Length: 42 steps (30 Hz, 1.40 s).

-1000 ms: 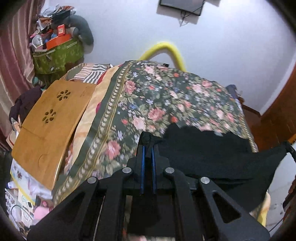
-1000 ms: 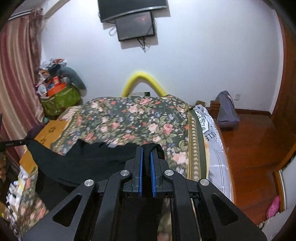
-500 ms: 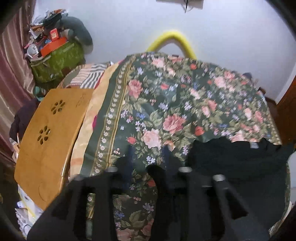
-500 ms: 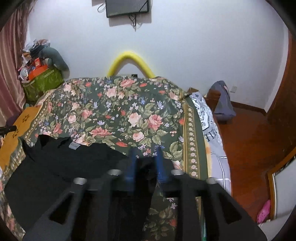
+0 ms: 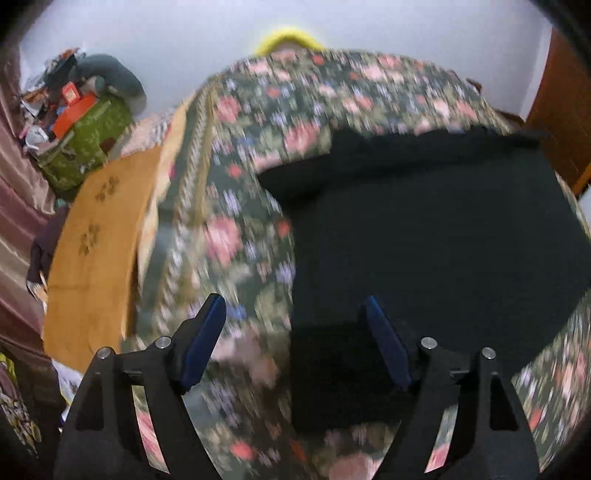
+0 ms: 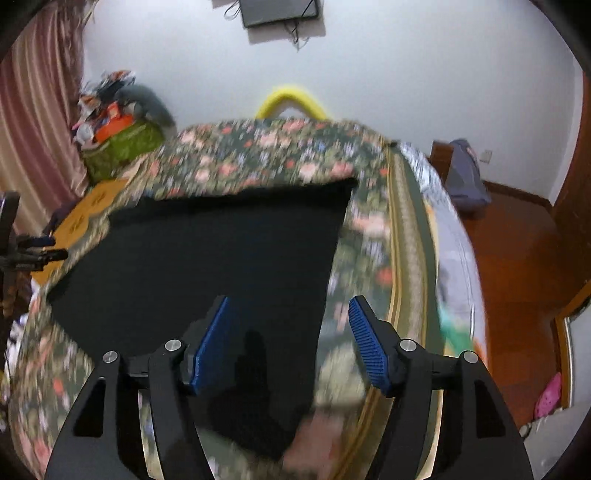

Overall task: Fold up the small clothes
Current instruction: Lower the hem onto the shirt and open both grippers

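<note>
Lying on bed: black garment (image 5: 424,229) spread flat on the floral bedspread (image 5: 236,229), near its front edge; both views blurred.
Garment look: plain black, no print readable; edges fairly straight, one narrower flap reaching toward the cameras (image 6: 255,369).
Long axis: runs across the bed, side to side; top edge toward the far wall, flap end toward the grippers.
Left surroundings: wooden board (image 5: 96,258) at the bedspread's left side; green bag (image 5: 81,147) piled with clutter further back.
Left gripper (image 5: 295,314): pitched steeply down over the garment's left edge; jaws have just been opening and stand wide, blue pads (image 5: 205,343) clear of the cloth, nothing pinched.
Right gripper (image 6: 290,314): angled down over the garment's right edge; jaws have just been opening, moderately wide, pads (image 6: 369,347) not pressing on fabric.
Far end: yellow curved tube (image 6: 291,101) behind the bed, dark screen (image 6: 279,11) on the wall.
</note>
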Available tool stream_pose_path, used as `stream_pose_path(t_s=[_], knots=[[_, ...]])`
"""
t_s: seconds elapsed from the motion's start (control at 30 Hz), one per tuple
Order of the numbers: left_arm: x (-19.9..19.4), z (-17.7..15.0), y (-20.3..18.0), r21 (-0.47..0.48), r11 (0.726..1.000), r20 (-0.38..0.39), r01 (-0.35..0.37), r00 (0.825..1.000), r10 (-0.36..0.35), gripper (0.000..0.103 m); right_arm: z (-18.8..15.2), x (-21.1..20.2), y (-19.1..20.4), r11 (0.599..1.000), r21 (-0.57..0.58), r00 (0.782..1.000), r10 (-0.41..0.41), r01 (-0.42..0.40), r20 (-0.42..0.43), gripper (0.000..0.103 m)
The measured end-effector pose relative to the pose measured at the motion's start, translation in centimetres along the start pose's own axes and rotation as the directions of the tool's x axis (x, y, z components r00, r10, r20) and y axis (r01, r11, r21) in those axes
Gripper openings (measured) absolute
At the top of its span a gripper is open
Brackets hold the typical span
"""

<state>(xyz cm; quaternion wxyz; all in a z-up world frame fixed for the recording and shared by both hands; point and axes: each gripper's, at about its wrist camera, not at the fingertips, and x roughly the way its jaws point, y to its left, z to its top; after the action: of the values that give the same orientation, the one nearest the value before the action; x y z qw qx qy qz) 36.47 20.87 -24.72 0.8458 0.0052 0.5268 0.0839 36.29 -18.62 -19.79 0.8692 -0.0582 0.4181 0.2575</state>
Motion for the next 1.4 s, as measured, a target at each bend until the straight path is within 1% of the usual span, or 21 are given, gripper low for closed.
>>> stream_pose_path(t_s=[0.07, 0.13, 0.17, 0.2, 0.23, 0.27, 0.37, 0.43, 0.57, 0.6, 0.67, 0.8, 0.9, 0.97, 1.03, 1.1, 1.13, 1.17, 1.27, 1.33, 1.4], knots=[[1.2, -1.5, -0.2, -0.023, 1.0, -0.052, 0.021, 0.998, -0.022, 0.077, -1.5, -0.1, 0.1, 1.0, 0.008, 1.0, 0.006, -0.006, -0.011, 0.062], [1.7, -2.6, -0.2, -0.06, 0.996, -0.074, 0.068, 0.995, -0.073, 0.056, -2.8, -0.4, 0.3, 0.999, 0.033, 0.999, 0.02, -0.019, -0.029, 0.062], [1.8, -3.1, -0.4, -0.08, 0.99, -0.08, 0.12, 0.989, -0.126, 0.032, -3.3, -0.5, 0.3, 0.999, 0.046, 0.999, 0.028, -0.026, -0.033, 0.062], [1.6, -3.4, -0.8, -0.079, 0.988, -0.081, 0.13, 0.987, -0.136, 0.011, -3.7, -0.8, 0.4, 0.998, 0.057, 0.999, 0.034, -0.032, -0.036, 0.062], [1.4, -3.6, -1.2, -0.07, 0.992, -0.078, 0.104, 0.991, -0.109, 0.006, -4.2, -1.0, 0.6, 0.998, 0.063, 0.999, 0.035, -0.032, -0.038, 0.062], [0.9, -4.0, -1.9, -0.047, 0.996, -0.074, 0.073, 0.994, -0.076, 0.006, -4.5, -1.4, 0.8, 0.998, 0.063, 0.999, 0.031, -0.029, -0.037, 0.062], [-0.6, -5.1, -3.5, -0.002, 0.998, -0.073, 0.065, 0.995, -0.064, 0.005, -5.0, -2.7, 1.3, 0.996, 0.073, 0.999, 0.047, -0.045, -0.021, 0.062], [-1.8, -6.0, -4.1, 0.014, 0.996, -0.073, 0.083, 0.994, -0.082, 0.005, -5.6, -3.7, 1.8, 0.996, 0.073, 0.999, 0.049, -0.049, -0.001, 0.062], [-4.8, -9.0, -7.1, 0.041, 0.99, -0.091, 0.138, 0.987, -0.133, 0.005, -6.5, -5.1, 3.0, 0.996, 0.065, 0.998, 0.062, -0.063, 0.017, 0.062], [-5.6, -9.6, -8.0, 0.054, 0.99, -0.084, 0.134, 0.988, -0.129, 0.004, -6.7, -5.3, 3.2, 0.996, 0.062, 0.998, 0.066, -0.067, 0.021, 0.062], [-7.3, -10.6, -10.0, 0.056, 0.987, -0.072, 0.15, 0.987, -0.146, 0.004, -7.2, -5.9, 3.6, 0.995, 0.066, 0.997, 0.078, -0.079, 0.027, 0.062], [-9.8, -11.6, -13.6, 0.019, 0.98, -0.06, 0.199, 0.978, -0.198, 0.004, -8.2, -6.8, 4.7, 0.993, 0.06, 0.994, 0.098, -0.1, 0.038, 0.062], [-11.2, -12.7, -17.2, 0.046, 0.972, -0.056, 0.228, 0.973, -0.226, 0.005, -8.9, -7.2, 5.3, 0.992, 0.054, 0.993, 0.111, -0.113, 0.037, 0.062], [-11.9, -13.3, -18.9, 0.058, 0.966, -0.053, 0.254, 0.967, -0.251, 0.008, -9.2, -7.4, 5.6, 0.992, 0.044, 0.993, 0.115, -0.116, 0.036, 0.062], [-12.4, -13.6, -19.6, 0.067, 0.962, -0.049, 0.267, 0.963, -0.264, 0.016, -9.7, -7.6, 6.0, 0.992, 0.039, 0.992, 0.118, -0.12, 0.032, 0.062], [-13.0, -13.9, -19.7, 0.087, 0.958, -0.046, 0.275, 0.961, -0.272, 0.04, -10.0, -7.6, 6.1, 0.991, 0.045, 0.992, 0.125, -0.126, 0.027, 0.062], [-13.2, -14.0, -19.4, 0.096, 0.957, -0.04, 0.273, 0.962, -0.27, 0.044, -10.2, -7.5, 6.2, 0.99, 0.049, 0.991, 0.132, -0.133, 0.023, 0.062], [-13.5, -14.0, -19.0, 0.103, 0.96, -0.027, 0.259, 0.966, -0.257, 0.049, -10.4, -7.4, 6.4, 0.989, 0.05, 0.99, 0.137, -0.137, 0.018, 0.062], [-14.3, -13.7, -16.3, 0.12, 0.977, 0.04, 0.179, 0.982, -0.184, 0.055, -11.0, -6.9, 7.0, 0.989, 0.051, 0.99, 0.139, -0.14, 0.009, 0.062], [-14.6, -13.3, -14.6, 0.114, 0.984, 0.08, 0.134, 0.986, -0.143, 0.064, -11.1, -6.2, 7.4, 0.987, 0.064, 0.989, 0.146, -0.146, 0.002, 0.065], [-14.2, -12.4, -12.5, 0.097, 0.992, 0.122, 0.085, 0.988, -0.097, 0.076, -11.2, -5.3, 7.9, 0.985, 0.079, 0.988, 0.156, -0.155, -0.004, 0.067]])
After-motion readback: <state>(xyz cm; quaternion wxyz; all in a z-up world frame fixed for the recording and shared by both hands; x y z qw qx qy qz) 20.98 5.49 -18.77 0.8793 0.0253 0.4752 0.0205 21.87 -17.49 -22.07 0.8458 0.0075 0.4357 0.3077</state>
